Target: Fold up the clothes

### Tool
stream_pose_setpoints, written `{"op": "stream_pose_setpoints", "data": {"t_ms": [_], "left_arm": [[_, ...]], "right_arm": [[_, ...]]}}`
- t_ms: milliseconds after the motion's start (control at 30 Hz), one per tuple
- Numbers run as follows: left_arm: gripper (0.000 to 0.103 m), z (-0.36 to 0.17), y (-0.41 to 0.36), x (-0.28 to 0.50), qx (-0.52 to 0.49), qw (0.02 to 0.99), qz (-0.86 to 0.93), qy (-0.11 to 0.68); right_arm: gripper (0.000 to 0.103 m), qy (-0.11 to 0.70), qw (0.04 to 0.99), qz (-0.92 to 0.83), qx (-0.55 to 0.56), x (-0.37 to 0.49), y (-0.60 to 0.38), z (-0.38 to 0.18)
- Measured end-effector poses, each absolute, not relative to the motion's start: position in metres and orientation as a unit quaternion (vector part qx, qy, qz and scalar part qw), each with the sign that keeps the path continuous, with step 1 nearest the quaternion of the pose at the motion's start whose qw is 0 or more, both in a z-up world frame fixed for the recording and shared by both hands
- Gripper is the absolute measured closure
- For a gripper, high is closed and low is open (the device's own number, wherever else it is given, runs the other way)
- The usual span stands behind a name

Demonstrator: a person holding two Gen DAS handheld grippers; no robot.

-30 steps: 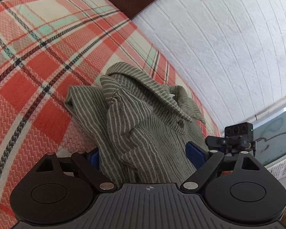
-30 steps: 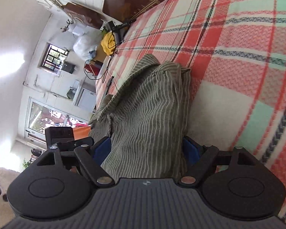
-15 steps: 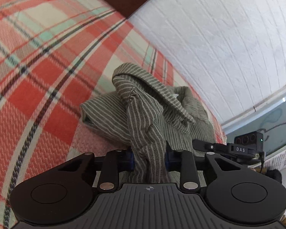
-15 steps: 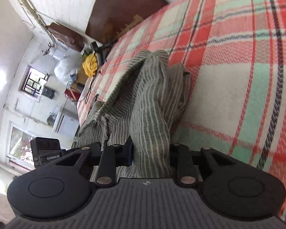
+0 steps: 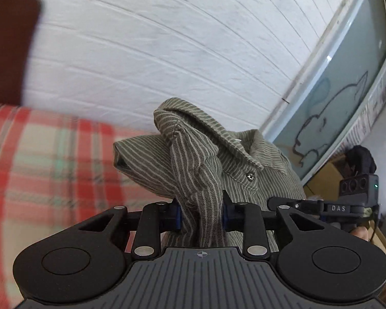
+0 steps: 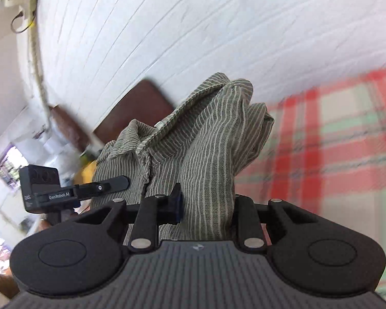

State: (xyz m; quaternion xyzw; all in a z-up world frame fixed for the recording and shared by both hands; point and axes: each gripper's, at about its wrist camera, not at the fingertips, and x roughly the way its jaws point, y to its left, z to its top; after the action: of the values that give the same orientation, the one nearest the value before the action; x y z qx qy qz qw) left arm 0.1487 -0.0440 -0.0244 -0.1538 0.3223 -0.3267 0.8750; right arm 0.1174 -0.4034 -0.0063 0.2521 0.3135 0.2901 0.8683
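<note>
A grey-green striped button shirt [image 5: 193,159] hangs bunched between both grippers, lifted above the red plaid bed cover [image 5: 46,170]. My left gripper [image 5: 200,212] is shut on a fold of the shirt near the collar and a button. My right gripper [image 6: 205,211] is shut on another fold of the same shirt [image 6: 208,139]. The right gripper's body shows at the right edge of the left wrist view [image 5: 347,203]. The left gripper's body shows at the left of the right wrist view [image 6: 51,190].
A white panelled wall [image 5: 167,51] rises behind the bed. A dark brown headboard [image 5: 7,46] is at the left. A pale window pane [image 5: 342,97] stands at the right. The plaid cover [image 6: 334,141] is blurred.
Both grippers have gone from open around the shirt to shut on it. They have lifted and tilted up, so the wall now fills the views and the bed has dropped lower.
</note>
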Motion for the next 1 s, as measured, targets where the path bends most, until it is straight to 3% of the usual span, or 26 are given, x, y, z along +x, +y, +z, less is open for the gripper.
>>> {"op": "stream_pose_setpoints", "data": {"t_ms": [300,567,633,667,700,733,933,1000], "left_arm": [[0.074,-0.051,-0.166,0.288,-0.124,0.875,-0.332,0.329],[0.072,-0.108,-0.201,0.356,-0.118,0.879,-0.296,0.354],[0.065,-0.124,-0.205,0.370,-0.118,0.879,-0.286,0.362],[0.056,-0.132,-0.207,0.376,-0.119,0.879,-0.282,0.366],[0.053,-0.136,-0.204,0.376,-0.124,0.878,-0.285,0.365],[0.053,-0.140,-0.201,0.376,-0.128,0.877,-0.288,0.364],[0.044,-0.121,-0.184,0.371,-0.114,0.885,-0.283,0.352],[0.036,-0.106,-0.169,0.363,-0.111,0.891,-0.277,0.340]], "right_arm": [[0.078,0.275,0.918,0.188,0.215,0.217,-0.491,-0.006],[0.077,0.298,0.911,0.161,0.234,0.304,-0.530,-0.069],[0.069,0.309,0.908,0.147,0.243,0.316,-0.533,-0.090],[0.064,0.310,0.905,0.141,0.255,0.318,-0.534,-0.097],[0.052,0.311,0.902,0.135,0.266,0.319,-0.536,-0.105],[0.049,0.311,0.900,0.132,0.275,0.319,-0.537,-0.111],[0.032,0.309,0.904,0.116,0.274,0.304,-0.540,-0.106],[0.032,0.303,0.911,0.101,0.260,0.293,-0.542,-0.096]]}}
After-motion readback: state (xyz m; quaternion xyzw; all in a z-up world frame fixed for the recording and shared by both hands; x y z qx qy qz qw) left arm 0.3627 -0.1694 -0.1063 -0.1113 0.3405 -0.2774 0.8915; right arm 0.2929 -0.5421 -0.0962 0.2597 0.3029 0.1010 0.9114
